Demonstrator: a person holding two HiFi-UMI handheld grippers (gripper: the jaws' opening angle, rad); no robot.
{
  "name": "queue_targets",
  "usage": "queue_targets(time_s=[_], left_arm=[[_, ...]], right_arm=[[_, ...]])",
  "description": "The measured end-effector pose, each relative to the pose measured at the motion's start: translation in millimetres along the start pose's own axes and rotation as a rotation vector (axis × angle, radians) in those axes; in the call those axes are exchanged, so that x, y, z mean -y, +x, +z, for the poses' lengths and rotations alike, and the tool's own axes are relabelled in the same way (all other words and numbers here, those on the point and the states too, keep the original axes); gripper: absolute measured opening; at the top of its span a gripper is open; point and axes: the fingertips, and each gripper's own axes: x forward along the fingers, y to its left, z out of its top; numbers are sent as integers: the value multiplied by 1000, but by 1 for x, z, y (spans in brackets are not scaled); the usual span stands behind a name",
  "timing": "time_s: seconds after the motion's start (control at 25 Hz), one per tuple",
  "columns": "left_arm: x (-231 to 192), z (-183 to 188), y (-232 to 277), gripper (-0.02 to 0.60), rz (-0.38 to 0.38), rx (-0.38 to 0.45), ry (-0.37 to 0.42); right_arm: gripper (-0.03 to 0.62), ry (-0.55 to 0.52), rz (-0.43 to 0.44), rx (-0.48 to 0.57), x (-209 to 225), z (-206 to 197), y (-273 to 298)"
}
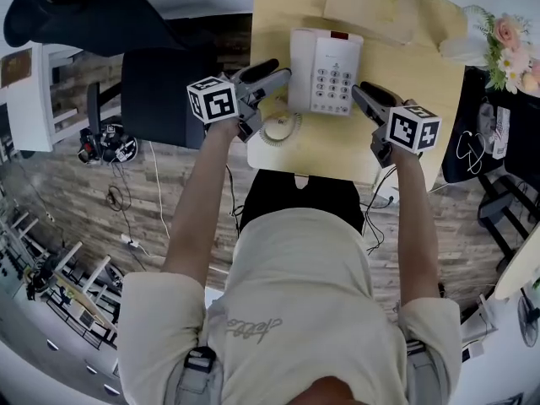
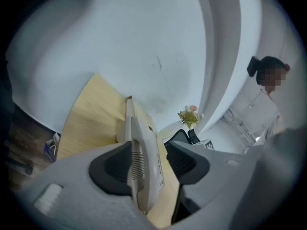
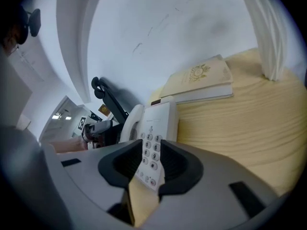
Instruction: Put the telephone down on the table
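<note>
A white telephone [image 1: 325, 70] with its handset on the cradle and a grey keypad is over the pale wooden table [image 1: 329, 146], held from both sides. My left gripper [image 1: 283, 78] is shut on the handset side [image 2: 144, 157], with the handset's ribbed edge between the dark pads [image 2: 115, 166]. My right gripper [image 1: 359, 94] is shut on the keypad side [image 3: 156, 123], the pads [image 3: 175, 164] pinching the lower corner of the case. The coiled cord [image 1: 280, 127] hangs by the table's near left corner. Whether the telephone touches the table I cannot tell.
A cream book [image 1: 371, 7] lies at the far end of the table, behind the telephone. Flowers [image 1: 506, 49] stand at the far right corner. A dark chair [image 1: 160, 95] is left of the table. A person [image 2: 268, 75] stands in the background.
</note>
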Motion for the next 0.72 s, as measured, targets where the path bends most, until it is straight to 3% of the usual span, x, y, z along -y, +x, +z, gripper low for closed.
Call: queue_targets(time_s=[0.08, 0.12, 0.16, 0.4, 0.6, 0.72], left_arm=[[14, 2, -11, 63, 22, 22, 91], [22, 3, -16, 29, 31, 32, 133], [30, 4, -21, 21, 35, 38, 171], [85, -8, -39, 17, 57, 13, 319], [113, -26, -47, 17, 101, 1, 368], [127, -24, -49, 17, 150, 1, 430]], right_arm=[[69, -58, -27, 8, -10, -2, -11], [27, -87, -43, 16, -14, -2, -17], [2, -111, -54, 25, -19, -2, -23], [2, -147, -36, 79, -57, -3, -54], [2, -179, -46, 136, -86, -1, -77], [2, -266, -82, 158, -100, 1, -90]])
